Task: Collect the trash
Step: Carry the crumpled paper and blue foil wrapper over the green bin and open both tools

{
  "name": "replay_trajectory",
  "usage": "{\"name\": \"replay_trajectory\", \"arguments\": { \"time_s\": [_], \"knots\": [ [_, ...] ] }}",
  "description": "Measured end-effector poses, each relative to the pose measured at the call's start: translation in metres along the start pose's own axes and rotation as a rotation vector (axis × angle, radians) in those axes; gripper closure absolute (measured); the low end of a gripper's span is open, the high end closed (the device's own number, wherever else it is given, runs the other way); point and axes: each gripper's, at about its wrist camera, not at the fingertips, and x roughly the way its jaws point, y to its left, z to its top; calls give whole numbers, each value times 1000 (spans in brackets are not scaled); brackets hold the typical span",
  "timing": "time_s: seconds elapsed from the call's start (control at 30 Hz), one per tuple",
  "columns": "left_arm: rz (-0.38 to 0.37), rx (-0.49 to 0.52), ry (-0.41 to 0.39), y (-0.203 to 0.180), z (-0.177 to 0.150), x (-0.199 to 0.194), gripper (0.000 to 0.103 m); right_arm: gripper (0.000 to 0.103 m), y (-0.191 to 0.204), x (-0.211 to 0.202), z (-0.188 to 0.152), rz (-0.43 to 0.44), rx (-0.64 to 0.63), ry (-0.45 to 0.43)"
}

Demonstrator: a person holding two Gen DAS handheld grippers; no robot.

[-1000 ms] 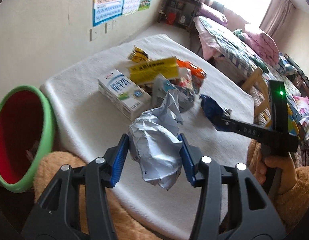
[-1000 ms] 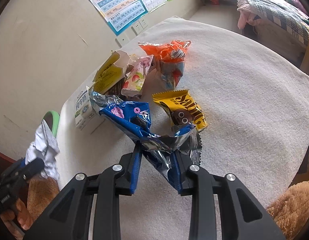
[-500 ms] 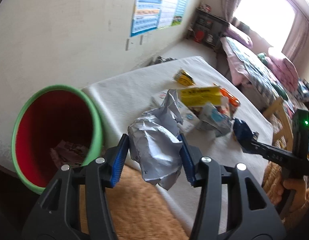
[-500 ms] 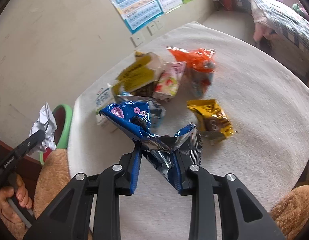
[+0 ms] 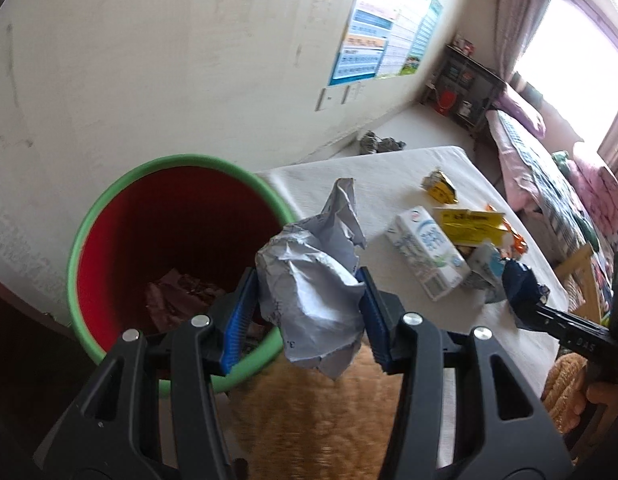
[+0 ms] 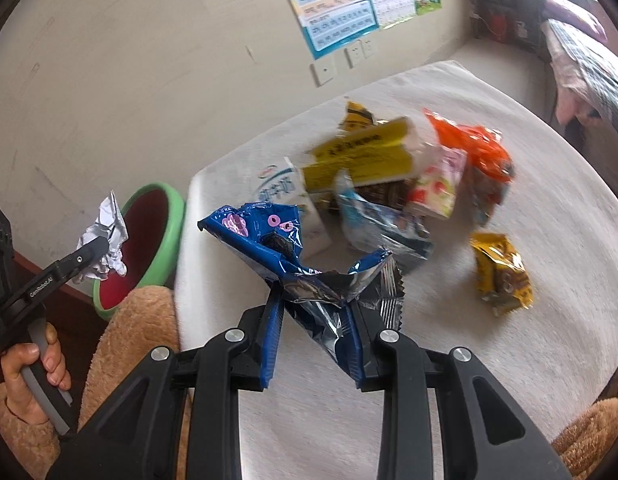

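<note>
1. While clamped in the left gripper (image 5: 307, 312), crumpled white paper wad (image 5: 313, 296) hanging by the rim of the green-rimmed red plastic bin (image 5: 79, 248).
2. Right gripper (image 6: 315, 334): pinching crinkled blue foil snack wrapper (image 6: 269, 240) above white-clothed table (image 6: 549, 200).
3. Beyond: white milk carton (image 5: 427, 256), yellow box (image 6: 361, 156), orange bag (image 6: 473, 142).

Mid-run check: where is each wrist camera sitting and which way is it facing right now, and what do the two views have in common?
Left wrist: sits behind the left gripper, shut on crumpled paper, facing down toward the bin; fuzzy sleeve below.
Right wrist: sits behind the right gripper, shut on a blue wrapper, facing down over the table; left hand at the edge.
Shared: bin, paper, milk carton, each other's gripper.
</note>
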Motion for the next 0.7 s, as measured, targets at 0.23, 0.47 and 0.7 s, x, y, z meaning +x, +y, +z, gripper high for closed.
{"name": "replay_trajectory", "arguments": {
  "time_s": [0.23, 0.47, 0.7],
  "knots": [
    [52, -51, -11, 25, 3, -1, 55, 75, 35, 13, 17, 36, -55, 13],
    [124, -110, -22, 59, 2, -4, 55, 75, 84, 28, 41, 115, -135, 8],
    [164, -162, -14, 86, 2, -3, 55, 75, 141, 48, 66, 197, -221, 14]
  ]
}}
